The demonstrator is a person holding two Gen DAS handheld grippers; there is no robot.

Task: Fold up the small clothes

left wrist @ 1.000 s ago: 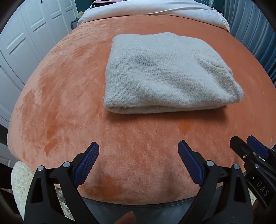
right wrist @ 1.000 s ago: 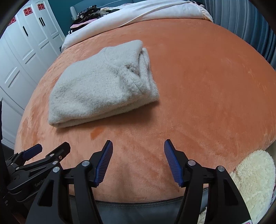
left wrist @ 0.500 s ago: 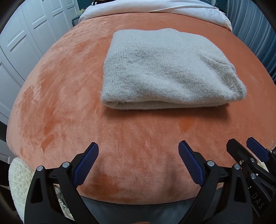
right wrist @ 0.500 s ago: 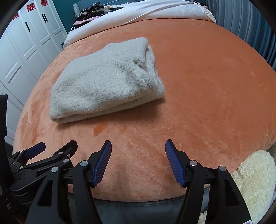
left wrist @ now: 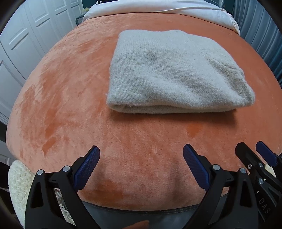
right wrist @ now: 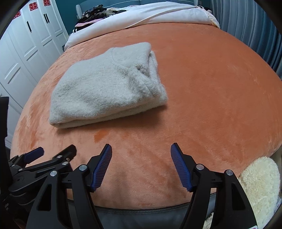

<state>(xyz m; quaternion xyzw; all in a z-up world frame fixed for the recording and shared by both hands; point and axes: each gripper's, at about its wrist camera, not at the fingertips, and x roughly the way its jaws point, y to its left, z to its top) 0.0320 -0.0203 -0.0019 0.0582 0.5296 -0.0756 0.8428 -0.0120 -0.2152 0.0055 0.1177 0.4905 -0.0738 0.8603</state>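
Sweater: a fuzzy pale grey knit sweater [left wrist: 172, 74] lies folded into a thick rectangle on the orange blanket [left wrist: 70, 98], its layered edges facing the cameras; in the right wrist view the sweater [right wrist: 105, 86] shows its bunched folded end on the right.
Left tongs: the left tongs [left wrist: 141, 163] stand wide open above the near part of the blanket, holding nothing, well apart from the sweater.
Right tongs: the right tongs [right wrist: 141, 165] are likewise spread open and empty, near the bed's front edge, just beside the left tongs.
Bed: a white duvet [right wrist: 141, 15] lies beyond the blanket, with dark clothes [right wrist: 93, 15] piled at the far end.
Surroundings: white wardrobe doors [right wrist: 26, 49] on the left; a cream fluffy rug [right wrist: 260, 185] lies low beside the bed.
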